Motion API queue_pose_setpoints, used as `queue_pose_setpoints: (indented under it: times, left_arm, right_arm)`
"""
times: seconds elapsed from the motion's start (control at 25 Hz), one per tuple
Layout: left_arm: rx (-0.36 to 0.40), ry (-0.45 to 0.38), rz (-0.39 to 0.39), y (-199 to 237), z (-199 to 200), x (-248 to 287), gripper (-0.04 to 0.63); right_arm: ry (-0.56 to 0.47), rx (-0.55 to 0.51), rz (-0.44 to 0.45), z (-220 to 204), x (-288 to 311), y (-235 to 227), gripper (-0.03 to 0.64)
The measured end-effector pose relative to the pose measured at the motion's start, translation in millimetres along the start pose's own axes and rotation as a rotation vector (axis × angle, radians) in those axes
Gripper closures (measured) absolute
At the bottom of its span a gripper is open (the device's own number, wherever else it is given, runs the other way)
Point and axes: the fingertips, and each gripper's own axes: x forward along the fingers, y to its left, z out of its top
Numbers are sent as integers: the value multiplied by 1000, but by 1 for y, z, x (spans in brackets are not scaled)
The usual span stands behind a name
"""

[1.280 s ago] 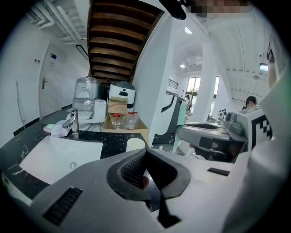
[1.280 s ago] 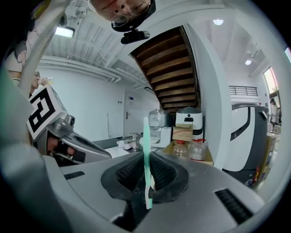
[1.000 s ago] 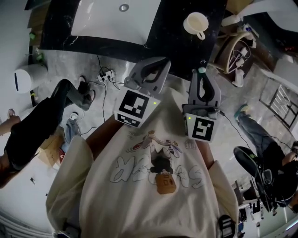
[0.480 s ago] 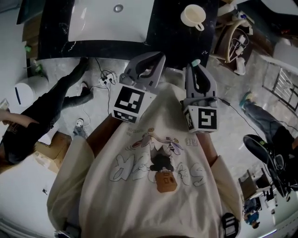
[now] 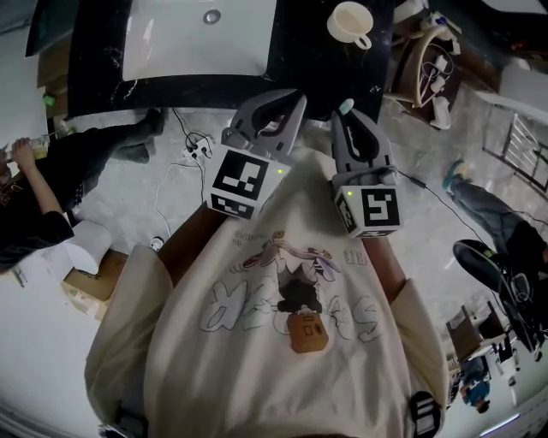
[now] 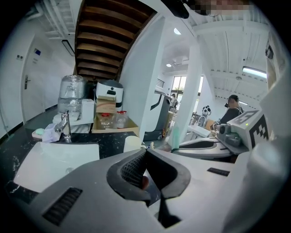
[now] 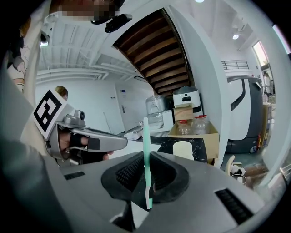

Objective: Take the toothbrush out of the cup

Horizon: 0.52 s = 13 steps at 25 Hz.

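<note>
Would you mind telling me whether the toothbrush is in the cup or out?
Out: the right tongs grip the toothbrush upright, apart from the cup.

Toothbrush (image 7: 146, 150) mint-green, cup (image 5: 351, 23) cream, counter (image 5: 317, 64) blk w/ white veins, sink (image 5: 197, 38) white.

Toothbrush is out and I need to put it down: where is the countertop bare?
Bare black countertop lies between the sink and the cup, and along the strip in front of the sink. Right of the cup it is cluttered. The right gripper holds the toothbrush.
</note>
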Motion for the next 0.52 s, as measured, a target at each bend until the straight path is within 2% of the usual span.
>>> queue_pose_setpoints:
  times: [0.52]
  left_arm:
    - [-22,-6,-13,0,1,-6,581]
  right_arm:
    - [43,4,6,-3,2,8,566]
